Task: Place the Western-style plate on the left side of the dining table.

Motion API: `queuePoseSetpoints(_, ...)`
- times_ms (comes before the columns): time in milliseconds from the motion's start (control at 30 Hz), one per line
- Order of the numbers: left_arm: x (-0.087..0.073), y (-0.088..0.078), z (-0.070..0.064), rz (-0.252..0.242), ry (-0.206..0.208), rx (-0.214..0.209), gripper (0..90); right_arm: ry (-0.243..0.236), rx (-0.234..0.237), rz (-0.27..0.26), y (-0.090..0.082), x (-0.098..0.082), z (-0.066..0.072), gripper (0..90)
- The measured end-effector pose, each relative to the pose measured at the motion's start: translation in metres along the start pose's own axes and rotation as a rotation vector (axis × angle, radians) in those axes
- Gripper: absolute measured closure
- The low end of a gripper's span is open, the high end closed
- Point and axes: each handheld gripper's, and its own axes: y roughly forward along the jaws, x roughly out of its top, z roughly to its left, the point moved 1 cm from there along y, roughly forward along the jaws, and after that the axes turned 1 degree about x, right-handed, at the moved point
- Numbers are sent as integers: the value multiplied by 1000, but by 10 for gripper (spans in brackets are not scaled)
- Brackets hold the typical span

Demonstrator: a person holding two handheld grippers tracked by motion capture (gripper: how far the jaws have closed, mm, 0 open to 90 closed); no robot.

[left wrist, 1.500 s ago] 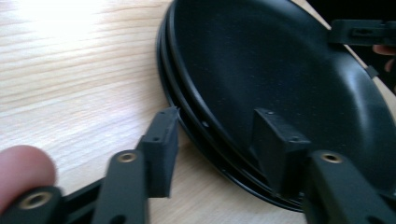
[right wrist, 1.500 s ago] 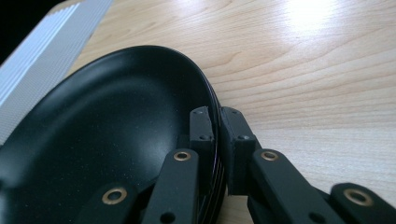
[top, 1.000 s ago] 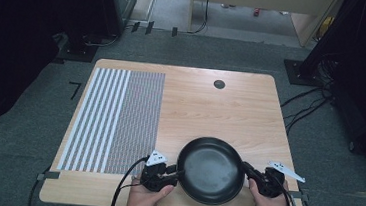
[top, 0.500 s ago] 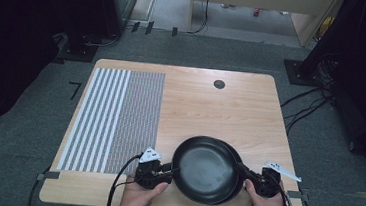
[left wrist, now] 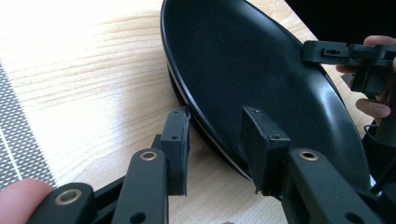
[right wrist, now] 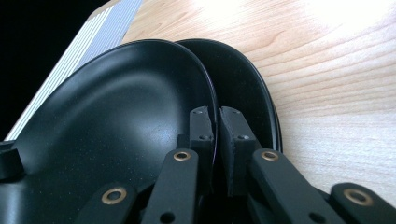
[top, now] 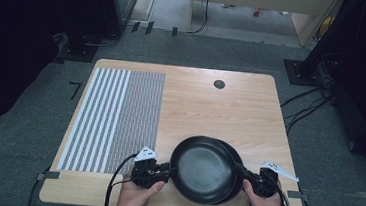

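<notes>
Two stacked shallow round black plates sit at the near edge of the pale wooden tabletop (top: 230, 112). The upper black plate (top: 204, 169) is tilted, likely for separating: right claw (right wrist: 216, 140) pinches its rim, left claw (left wrist: 212, 140) gapes astride it.

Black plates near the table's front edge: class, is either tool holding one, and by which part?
The right tool pinches the upper plate by its rim. The left tool straddles the opposite rim, jaws apart.

Wooden table (top: 230, 112) on grey carpet (top: 27, 134), dark surroundings.
</notes>
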Motion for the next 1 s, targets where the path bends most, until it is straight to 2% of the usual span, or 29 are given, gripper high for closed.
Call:
queuePoseSetpoints(133,0,0,-1,2,21,13,636,16,5,-4,3,-2,-1,831)
queuePoseSetpoints(267,1,0,0,4,17,1,636,24,10,-4,6,-3,-1,817)
queuePoseSetpoints(333,1,0,1,6,16,-2,636,43,18,-5,8,-4,-2,810)
queuePoseSetpoints(367,1,0,1,6,16,-3,636,71,28,-14,11,-5,-2,804)
queuePoseSetpoints(500,-1,0,1,-1,9,-4,635,89,19,-43,14,-7,-1,802)
queuePoseSetpoints(600,-3,-1,1,-12,-17,-11,643,129,27,-51,14,-8,-1,815)
queuePoseSetpoints(733,-2,0,-1,-13,-16,5,649,207,50,-55,12,-9,-4,836)
queuePoseSetpoints(867,-2,0,-1,-2,-25,10,665,280,78,-98,8,-9,-3,857)
queuePoseSetpoints(933,-3,1,-1,3,-26,15,676,260,80,-122,6,-8,0,856)
queuePoseSetpoints(1000,-3,2,-1,8,-39,-2,680,242,81,-125,5,-7,3,855)
